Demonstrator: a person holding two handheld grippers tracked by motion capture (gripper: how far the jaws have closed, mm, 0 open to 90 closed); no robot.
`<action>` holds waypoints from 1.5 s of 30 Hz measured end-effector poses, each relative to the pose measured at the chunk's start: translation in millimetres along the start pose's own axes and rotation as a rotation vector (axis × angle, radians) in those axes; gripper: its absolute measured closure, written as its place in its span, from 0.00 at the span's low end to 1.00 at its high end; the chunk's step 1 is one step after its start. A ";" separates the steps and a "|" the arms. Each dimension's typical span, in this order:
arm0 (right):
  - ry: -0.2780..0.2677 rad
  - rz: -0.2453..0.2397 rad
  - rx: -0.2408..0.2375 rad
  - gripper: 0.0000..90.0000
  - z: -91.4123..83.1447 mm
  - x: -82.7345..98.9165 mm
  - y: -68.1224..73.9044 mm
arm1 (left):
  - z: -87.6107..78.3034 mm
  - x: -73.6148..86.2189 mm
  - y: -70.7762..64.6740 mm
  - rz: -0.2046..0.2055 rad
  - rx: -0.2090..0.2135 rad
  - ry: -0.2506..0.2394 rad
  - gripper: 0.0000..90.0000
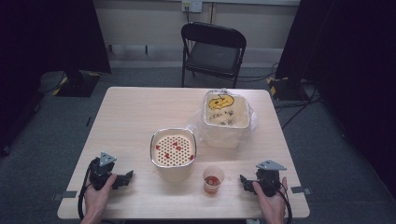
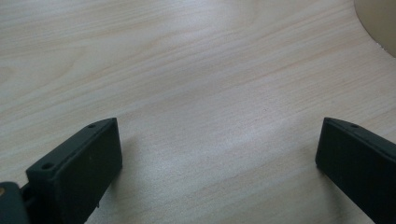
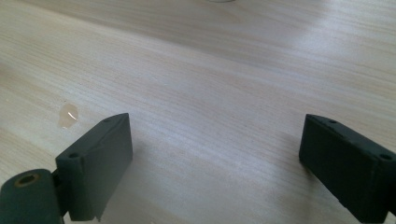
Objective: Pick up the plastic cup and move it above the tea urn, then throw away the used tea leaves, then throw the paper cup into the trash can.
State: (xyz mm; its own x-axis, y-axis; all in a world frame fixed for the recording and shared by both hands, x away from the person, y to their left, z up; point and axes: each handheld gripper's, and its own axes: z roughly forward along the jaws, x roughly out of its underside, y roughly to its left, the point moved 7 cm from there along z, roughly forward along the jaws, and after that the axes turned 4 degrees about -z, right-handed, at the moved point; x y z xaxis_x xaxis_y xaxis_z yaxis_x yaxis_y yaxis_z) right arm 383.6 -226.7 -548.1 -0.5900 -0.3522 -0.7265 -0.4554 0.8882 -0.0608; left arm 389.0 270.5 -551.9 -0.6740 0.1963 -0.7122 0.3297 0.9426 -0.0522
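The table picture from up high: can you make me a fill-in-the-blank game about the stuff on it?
1. The small cup with red bits stands between the strainer pot and the ____ gripper.
2. Behind the table stands a black ____.
3. The bin at the back is lined with a clear plastic ____.
4. The left gripper has its jaws ____, with nothing between them.

Missing words: right; chair; bag; open
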 end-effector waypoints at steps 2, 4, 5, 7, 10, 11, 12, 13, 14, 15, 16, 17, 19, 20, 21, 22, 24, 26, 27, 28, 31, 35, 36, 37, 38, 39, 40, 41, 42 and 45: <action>0.000 -0.001 0.000 0.10 0.0 0.0 0.0 | 0.0 0.0 0.0 0.000 0.000 0.000 0.00; 0.000 0.000 -0.001 0.10 0.0 0.0 0.0 | 0.1 0.0 -0.2 -0.003 0.001 -0.001 0.00; 0.000 0.000 -0.001 0.10 0.0 0.0 0.0 | 0.0 0.0 0.0 -0.001 0.000 0.000 0.00; 0.002 0.010 0.010 0.10 0.5 -0.5 0.0 | 0.0 0.0 0.0 -0.001 0.000 0.000 0.00; 0.001 0.017 0.018 0.10 1.1 -1.1 0.5 | 0.0 0.0 0.1 0.000 0.000 0.000 0.00; 0.000 0.020 0.015 0.10 1.0 -1.2 0.6 | 0.0 0.0 0.0 -0.001 0.000 0.000 0.00; 0.000 0.021 0.015 0.10 1.0 -1.2 0.5 | 0.0 0.0 -0.1 -0.001 0.000 0.000 0.00; 0.000 0.022 0.015 0.10 1.0 -1.2 0.6 | 0.1 0.1 -0.3 -0.004 0.001 -0.001 0.00; 0.000 0.023 0.017 0.10 1.1 -1.3 0.6 | 0.0 0.0 0.0 0.000 0.000 0.000 0.00; 0.000 0.024 0.018 0.10 1.1 -1.3 0.8 | 0.0 0.0 -0.1 -0.002 0.000 -0.001 0.00; 0.000 0.024 0.018 0.10 1.1 -1.3 0.8 | 0.0 0.0 -0.1 -0.002 0.000 -0.001 0.00; 0.001 0.026 0.006 0.11 0.3 -1.4 1.4 | 0.0 0.0 0.0 -0.001 0.000 0.000 0.00; -0.003 0.046 -0.002 0.18 -2.7 -2.0 1.9 | 0.0 0.0 0.0 -0.001 -0.001 0.000 0.00; -0.010 0.056 -0.007 0.18 -4.2 -2.5 2.4 | 0.0 0.1 -0.1 -0.001 0.000 0.000 0.00; -0.010 0.056 -0.007 0.18 -4.2 -2.5 2.4 | 0.0 0.1 -0.1 -0.001 0.000 0.000 0.00; -0.025 0.063 -0.008 0.17 -7.7 -4.3 4.3 | 0.1 0.1 -0.2 -0.003 0.000 -0.001 0.00; -0.037 0.054 -0.012 0.18 -10.6 -6.2 6.8 | 0.0 0.0 0.0 -0.001 -0.001 -0.001 0.00; -0.038 0.056 -0.031 0.19 -13.2 -7.4 11.4 | 0.0 0.0 0.0 -0.001 -0.001 -0.001 0.00; -0.039 0.055 -0.045 0.20 -14.4 -7.8 14.4 | 0.0 0.0 0.0 -0.001 -0.001 -0.001 0.00; -0.039 0.052 -0.055 0.20 -15.7 -8.3 17.6 | 0.0 0.1 -0.3 -0.004 0.000 -0.001 0.00; -0.042 0.042 -0.087 0.23 -20.2 -10.4 27.7 | 0.0 0.0 0.0 -0.001 -0.001 0.000 0.00; -0.038 0.018 -0.115 0.25 -26.3 -14.5 39.7 | 0.0 0.1 -0.2 -0.004 0.000 -0.001 0.00; -0.040 0.004 -0.127 0.25 -27.8 -15.6 43.7 | -0.1 0.0 0.0 -0.001 -0.001 0.000 0.00; -0.040 0.004 -0.127 0.25 -27.8 -15.6 43.7 | -0.1 0.0 0.0 -0.001 -0.001 0.000 0.00; -0.038 -0.015 -0.149 0.26 -30.2 -16.5 51.5 | 0.0 0.0 0.0 -0.001 -0.001 0.000 0.00; -0.036 -0.021 -0.157 0.27 -31.5 -16.6 55.0 | 0.0 0.0 0.0 -0.001 -0.001 0.000 0.00; -0.037 -0.034 -0.161 0.28 -32.9 -16.6 57.8 | -0.1 0.1 0.0 -0.001 0.000 0.000 0.00; -0.037 -0.041 -0.165 0.28 -34.5 -16.5 60.7 | 0.0 0.0 0.0 -0.001 0.000 0.000 0.00; -0.037 -0.041 -0.165 0.28 -34.5 -16.5 60.7 | 0.0 0.0 0.0 0.000 -0.001 0.000 0.00; -0.040 -0.067 -0.196 0.28 -38.4 -15.9 70.7 | 0.1 0.1 -0.4 -0.005 0.001 -0.001 0.00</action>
State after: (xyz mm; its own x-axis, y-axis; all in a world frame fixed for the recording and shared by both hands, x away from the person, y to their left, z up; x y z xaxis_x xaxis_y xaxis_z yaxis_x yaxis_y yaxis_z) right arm 335.2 -169.7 -514.5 -0.5290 -0.3929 -0.7522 -0.6157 0.7877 0.0216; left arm 388.9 270.1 -552.0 -0.6753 0.1911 -0.7123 0.3270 0.9433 -0.0569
